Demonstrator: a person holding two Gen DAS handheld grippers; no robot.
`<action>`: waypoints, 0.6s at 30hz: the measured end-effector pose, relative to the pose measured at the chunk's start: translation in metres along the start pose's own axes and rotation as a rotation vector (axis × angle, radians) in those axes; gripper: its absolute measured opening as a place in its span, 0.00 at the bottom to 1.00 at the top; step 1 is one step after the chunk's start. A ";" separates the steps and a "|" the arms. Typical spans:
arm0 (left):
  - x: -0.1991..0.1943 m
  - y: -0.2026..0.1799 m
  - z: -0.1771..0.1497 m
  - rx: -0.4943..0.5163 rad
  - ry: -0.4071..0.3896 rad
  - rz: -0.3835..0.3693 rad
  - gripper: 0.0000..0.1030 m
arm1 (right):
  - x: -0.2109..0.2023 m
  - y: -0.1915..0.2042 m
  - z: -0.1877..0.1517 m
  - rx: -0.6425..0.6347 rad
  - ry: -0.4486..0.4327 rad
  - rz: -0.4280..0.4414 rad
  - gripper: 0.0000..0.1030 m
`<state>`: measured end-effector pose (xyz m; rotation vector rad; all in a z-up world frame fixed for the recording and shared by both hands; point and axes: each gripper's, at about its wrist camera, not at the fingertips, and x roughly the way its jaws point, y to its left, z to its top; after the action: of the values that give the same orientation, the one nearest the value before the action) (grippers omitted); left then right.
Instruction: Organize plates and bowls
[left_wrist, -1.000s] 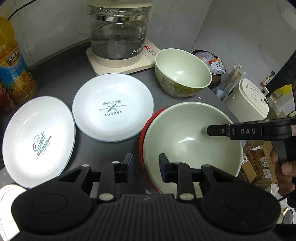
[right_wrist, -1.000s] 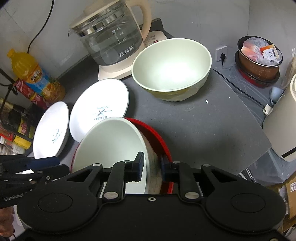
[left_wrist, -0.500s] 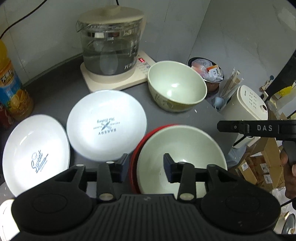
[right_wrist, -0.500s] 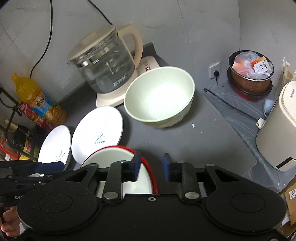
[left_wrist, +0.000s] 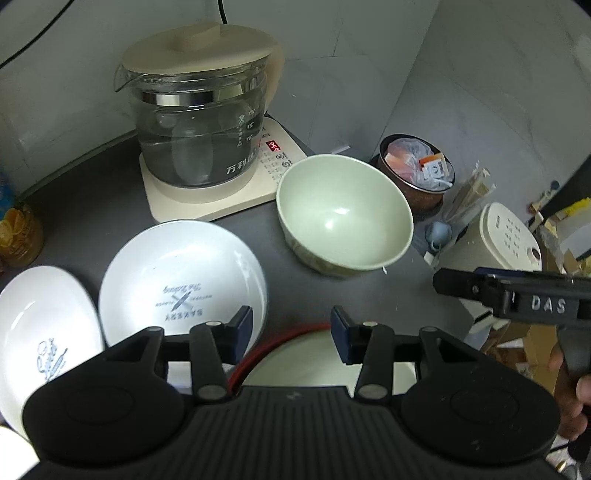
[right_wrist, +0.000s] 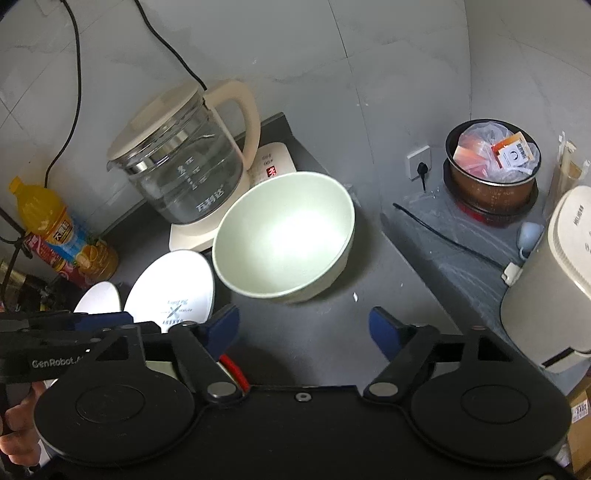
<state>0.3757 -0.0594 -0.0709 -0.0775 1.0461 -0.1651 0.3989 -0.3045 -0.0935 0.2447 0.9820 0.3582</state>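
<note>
A pale green bowl (left_wrist: 343, 218) (right_wrist: 284, 236) stands alone on the dark counter (left_wrist: 92, 206) beside the kettle base. Two white plates lie to the left: the "Bakery" plate (left_wrist: 177, 273) (right_wrist: 173, 291) and the "Sweet" plate (left_wrist: 40, 325) (right_wrist: 98, 301). A second pale bowl (left_wrist: 314, 365) sits nested in a red-rimmed bowl (left_wrist: 280, 336) (right_wrist: 232, 367), mostly hidden under my grippers. My left gripper (left_wrist: 291, 332) hangs open above that stack, empty. My right gripper (right_wrist: 304, 330) is wide open over bare counter, in front of the lone bowl; it also shows at the right of the left wrist view.
A glass kettle (left_wrist: 199, 125) (right_wrist: 181, 166) on its cream base stands at the back. An orange drink bottle (right_wrist: 55, 225) is at the left. Past the counter's right edge are a brown pot of packets (right_wrist: 491, 173), a cream appliance (right_wrist: 554, 280) and a cable (right_wrist: 447, 240).
Both grippers rose and pulled back from the nested bowls. The right gripper let go of the bowl rim and opened wide; the left opened wider.
</note>
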 end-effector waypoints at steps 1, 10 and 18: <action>0.004 -0.001 0.003 -0.007 0.001 0.001 0.43 | 0.002 -0.002 0.003 -0.001 -0.002 0.002 0.80; 0.039 -0.008 0.032 -0.076 0.004 0.009 0.43 | 0.029 -0.016 0.022 -0.005 -0.001 0.010 0.76; 0.070 -0.010 0.049 -0.139 0.015 0.019 0.43 | 0.058 -0.028 0.032 0.040 0.043 0.018 0.55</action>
<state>0.4517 -0.0818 -0.1045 -0.1918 1.0721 -0.0757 0.4602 -0.3076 -0.1307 0.2831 1.0309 0.3625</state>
